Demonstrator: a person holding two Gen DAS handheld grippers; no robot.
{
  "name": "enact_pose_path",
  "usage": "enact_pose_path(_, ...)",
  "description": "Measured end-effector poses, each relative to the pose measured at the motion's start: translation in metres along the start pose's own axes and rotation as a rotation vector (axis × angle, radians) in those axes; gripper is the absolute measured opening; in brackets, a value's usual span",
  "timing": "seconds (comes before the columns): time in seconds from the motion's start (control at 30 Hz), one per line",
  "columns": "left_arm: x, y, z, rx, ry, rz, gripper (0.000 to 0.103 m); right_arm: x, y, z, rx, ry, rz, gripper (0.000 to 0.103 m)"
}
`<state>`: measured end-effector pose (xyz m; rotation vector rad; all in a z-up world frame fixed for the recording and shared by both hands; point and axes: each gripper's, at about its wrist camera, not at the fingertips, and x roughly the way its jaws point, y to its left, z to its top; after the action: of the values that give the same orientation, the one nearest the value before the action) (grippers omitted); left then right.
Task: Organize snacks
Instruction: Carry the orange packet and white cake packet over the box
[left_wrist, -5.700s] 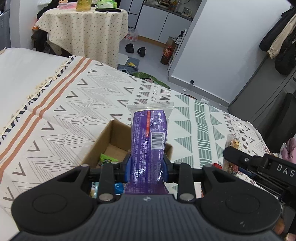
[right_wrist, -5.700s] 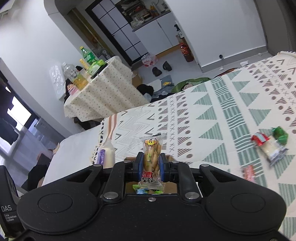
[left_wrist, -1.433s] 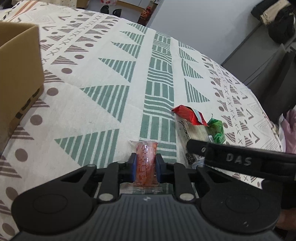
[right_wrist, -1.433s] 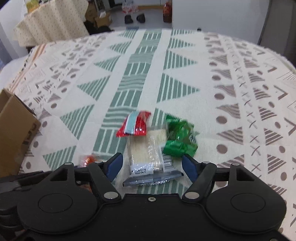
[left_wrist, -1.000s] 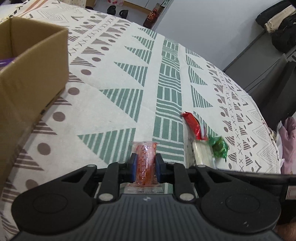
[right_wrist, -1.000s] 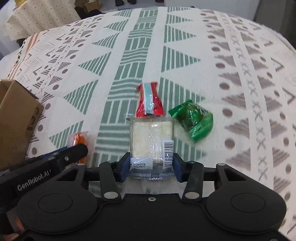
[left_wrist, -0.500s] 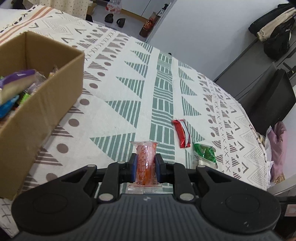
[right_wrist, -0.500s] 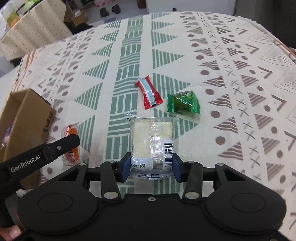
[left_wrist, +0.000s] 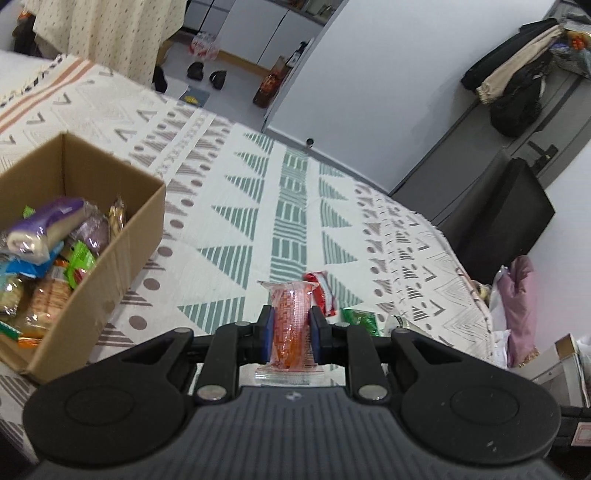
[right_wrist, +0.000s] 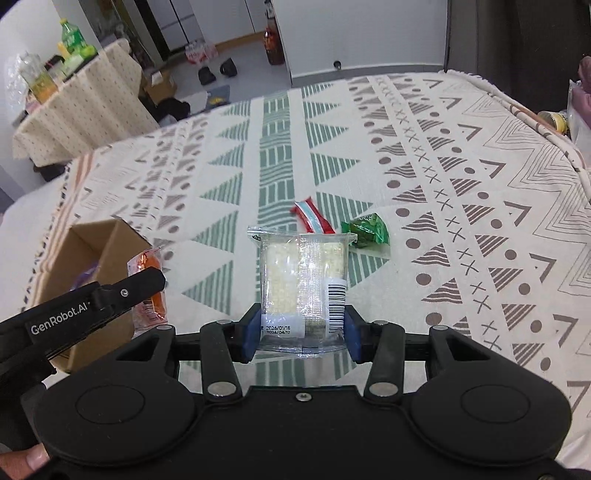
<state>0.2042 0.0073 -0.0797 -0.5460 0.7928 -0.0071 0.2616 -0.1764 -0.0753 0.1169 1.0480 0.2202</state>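
Note:
My left gripper (left_wrist: 290, 334) is shut on a small orange snack packet (left_wrist: 290, 319), held upright above the patterned cloth. The same orange packet (right_wrist: 147, 284) shows at the left of the right wrist view, beside the box. My right gripper (right_wrist: 301, 334) is shut on a clear packet of pale crackers (right_wrist: 301, 280) with a barcode. The open cardboard box (left_wrist: 122, 254) at the left holds several wrapped snacks, a purple one (left_wrist: 44, 229) on top. On the cloth lie a red packet (right_wrist: 312, 220) and a green packet (right_wrist: 367, 233).
A patterned cloth (right_wrist: 461, 206) covers the bed-like surface, its edge curving down at the right. A table (right_wrist: 77, 118) with bottles stands at the back left. Shoes and a bottle sit on the floor (left_wrist: 221, 62) beyond. A dark cabinet (left_wrist: 495, 218) stands at the right.
Both grippers have risen with their packets. The left one has swung toward the box, which now shows its contents. The red and green packets stay on the cloth.

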Motion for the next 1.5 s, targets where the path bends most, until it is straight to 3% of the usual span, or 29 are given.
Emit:
enact_pose_path(0.73,-0.093,0.002,0.012,0.018,-0.109,-0.003,0.019,-0.070,0.036,-0.006,-0.029,-0.156,0.115,0.040)
enact_pose_path(0.77,-0.096,0.004,0.014,0.015,-0.113,-0.003,0.019,-0.069,0.039,-0.006,-0.037,-0.156,0.122,0.017)
enact_pose_path(0.8,-0.097,0.006,0.015,0.012,-0.116,-0.001,0.019,-0.068,0.041,-0.006,-0.042,-0.146,0.131,0.001)
enact_pose_path(1.03,-0.102,0.027,0.018,-0.014,-0.113,0.030,0.019,-0.055,0.039,-0.013,-0.001,-0.112,0.131,0.001)
enact_pose_path(1.27,-0.106,0.049,0.020,-0.040,-0.111,0.061,0.019,-0.027,0.040,-0.039,0.034,-0.003,0.130,0.018)
enact_pose_path(1.4,-0.111,0.061,0.022,-0.057,-0.116,0.078,0.019,-0.012,0.046,-0.049,0.049,0.034,0.130,0.045)
enact_pose_path(1.5,-0.116,0.072,0.027,-0.073,-0.120,0.098,0.019,0.000,0.051,-0.056,0.062,0.059,0.130,0.054)
